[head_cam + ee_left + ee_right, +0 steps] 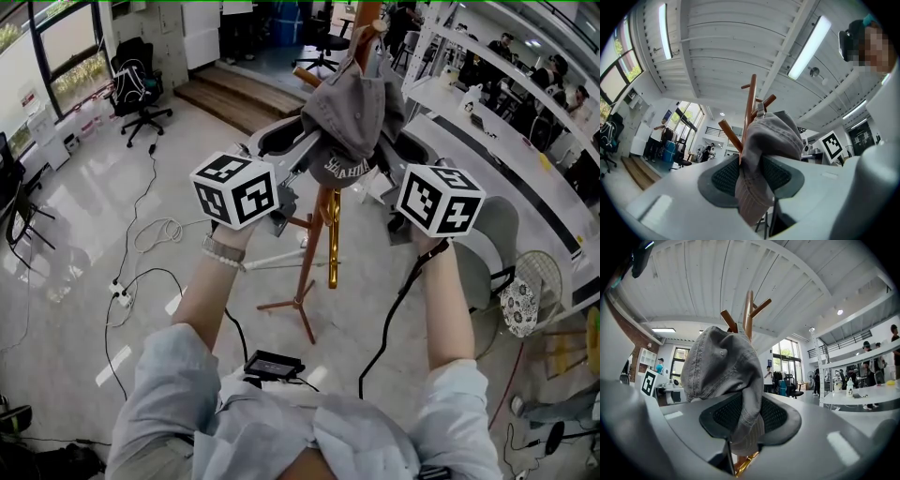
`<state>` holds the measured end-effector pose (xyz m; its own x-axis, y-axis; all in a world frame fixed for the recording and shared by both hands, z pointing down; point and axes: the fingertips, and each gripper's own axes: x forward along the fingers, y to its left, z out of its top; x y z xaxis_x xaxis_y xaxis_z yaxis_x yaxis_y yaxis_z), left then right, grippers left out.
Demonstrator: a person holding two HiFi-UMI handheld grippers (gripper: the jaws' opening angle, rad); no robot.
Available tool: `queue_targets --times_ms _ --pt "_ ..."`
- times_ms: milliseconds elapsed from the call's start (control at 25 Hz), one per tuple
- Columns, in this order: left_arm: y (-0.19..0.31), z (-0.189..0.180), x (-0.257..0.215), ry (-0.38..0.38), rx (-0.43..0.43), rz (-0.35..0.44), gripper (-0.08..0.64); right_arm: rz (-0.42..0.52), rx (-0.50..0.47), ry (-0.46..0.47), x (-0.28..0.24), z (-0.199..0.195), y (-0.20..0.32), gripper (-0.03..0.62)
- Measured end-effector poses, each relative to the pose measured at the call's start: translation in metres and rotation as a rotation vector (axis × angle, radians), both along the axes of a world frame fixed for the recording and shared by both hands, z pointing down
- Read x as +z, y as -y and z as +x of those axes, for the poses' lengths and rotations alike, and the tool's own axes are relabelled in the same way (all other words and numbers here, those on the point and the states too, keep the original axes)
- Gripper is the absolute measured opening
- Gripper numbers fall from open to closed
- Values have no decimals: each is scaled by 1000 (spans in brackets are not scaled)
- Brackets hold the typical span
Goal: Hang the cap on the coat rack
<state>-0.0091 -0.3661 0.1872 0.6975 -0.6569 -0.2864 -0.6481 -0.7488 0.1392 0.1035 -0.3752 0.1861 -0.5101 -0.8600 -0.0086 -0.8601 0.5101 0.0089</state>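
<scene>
Near the upper middle of the head view, the grey cap [352, 112] sits against the top pegs of the coat rack [310, 251], its fabric pinched by the left tool [752, 176] and right tool [745, 416].

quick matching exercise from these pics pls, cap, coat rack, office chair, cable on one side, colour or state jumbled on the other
Things:
1. cap
2. coat rack
3. office chair
4. cable

Colour or state:
A. brown wood, standing upright
B. white, lying in loose loops
C. grey, pinched by the left gripper and the right gripper
D. black, far upper left in the head view

Pairs: 1-C, 2-A, 3-D, 4-B
</scene>
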Motion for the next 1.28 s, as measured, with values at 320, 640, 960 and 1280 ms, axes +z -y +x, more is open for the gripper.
queue_targets --times_ms 320,640,960,1280 --pt "6 2 11 12 -8 2 153 4 -4 17 12 2 6 124" --pt "7 1 10 11 -8 15 155 66 -1 19 11 3 4 126" --pt "3 -4 -2 23 -14 71 155 85 17 15 9 4 5 126" --pt "-7 -14 -2 38 -28 78 155 103 73 35 4 10 -1 147"
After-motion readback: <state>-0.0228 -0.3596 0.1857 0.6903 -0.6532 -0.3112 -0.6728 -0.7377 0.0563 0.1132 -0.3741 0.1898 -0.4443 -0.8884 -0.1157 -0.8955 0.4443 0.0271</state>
